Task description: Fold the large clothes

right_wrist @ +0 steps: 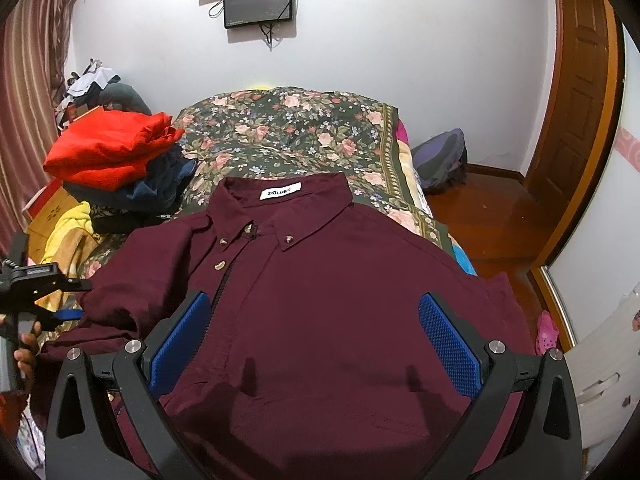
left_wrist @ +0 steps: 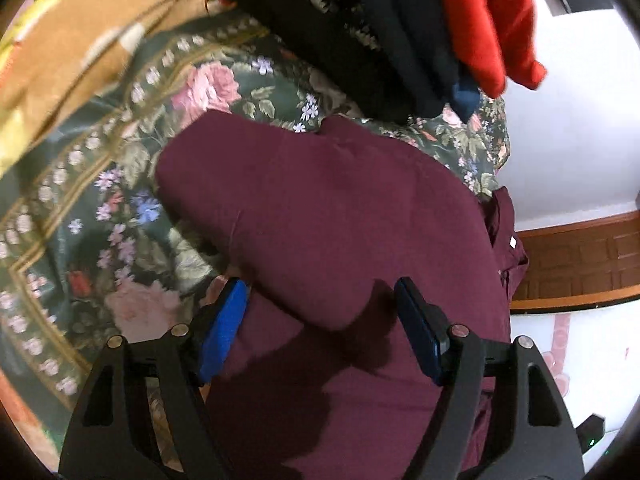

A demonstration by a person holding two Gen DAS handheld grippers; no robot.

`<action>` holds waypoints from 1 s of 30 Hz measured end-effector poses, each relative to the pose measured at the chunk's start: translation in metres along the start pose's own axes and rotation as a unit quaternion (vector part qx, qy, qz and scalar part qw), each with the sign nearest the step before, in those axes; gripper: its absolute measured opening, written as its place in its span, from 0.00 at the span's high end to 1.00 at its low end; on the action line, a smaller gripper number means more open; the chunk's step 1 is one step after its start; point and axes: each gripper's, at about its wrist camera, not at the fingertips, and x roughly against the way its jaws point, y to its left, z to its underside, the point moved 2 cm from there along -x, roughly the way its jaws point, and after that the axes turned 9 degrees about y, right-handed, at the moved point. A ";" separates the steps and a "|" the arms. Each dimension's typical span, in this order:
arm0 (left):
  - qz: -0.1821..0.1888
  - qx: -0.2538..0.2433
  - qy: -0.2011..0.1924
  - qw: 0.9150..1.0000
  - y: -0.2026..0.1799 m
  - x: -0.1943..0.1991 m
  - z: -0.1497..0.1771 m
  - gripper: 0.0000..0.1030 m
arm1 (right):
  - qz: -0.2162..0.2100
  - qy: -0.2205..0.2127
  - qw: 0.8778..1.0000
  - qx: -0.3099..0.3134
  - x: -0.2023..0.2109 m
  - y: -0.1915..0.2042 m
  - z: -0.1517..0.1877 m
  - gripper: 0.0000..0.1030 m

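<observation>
A maroon button-down shirt (right_wrist: 340, 280) lies front up on the floral bedspread (right_wrist: 280, 128), collar and white label at the far end. My right gripper (right_wrist: 314, 344) hovers open over the shirt's lower front, its blue pads (right_wrist: 448, 344) wide apart with nothing between them. In the left wrist view, my left gripper (left_wrist: 320, 316) stands open above the shirt (left_wrist: 340, 208), over a folded-in sleeve, and its pads press on nothing. The right wrist view shows the left gripper (right_wrist: 82, 299) at the shirt's left edge, held by a hand (right_wrist: 28, 348).
A stack of folded clothes with a red garment (right_wrist: 112, 152) on top sits at the bed's far left. A yellow and brown blanket (left_wrist: 80, 40) lies beside it. A backpack (right_wrist: 440, 160) rests on the wooden floor at right, near a wooden door (right_wrist: 576, 120). Screens (right_wrist: 260, 0) hang on the wall.
</observation>
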 end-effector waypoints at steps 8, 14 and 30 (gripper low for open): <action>-0.064 -0.030 -0.019 0.997 -0.014 -0.014 -0.010 0.62 | -0.001 -0.007 1.000 -0.012 0.004 -0.008 -0.002 0.00; -0.158 -0.137 -0.098 0.973 -0.068 0.021 0.005 0.89 | -0.004 -0.018 1.000 -0.025 0.009 -0.020 -0.001 0.00; -0.057 -0.427 -0.224 0.874 -0.312 0.082 0.110 0.98 | 0.024 -0.048 0.996 -0.072 0.033 -0.076 0.007 0.00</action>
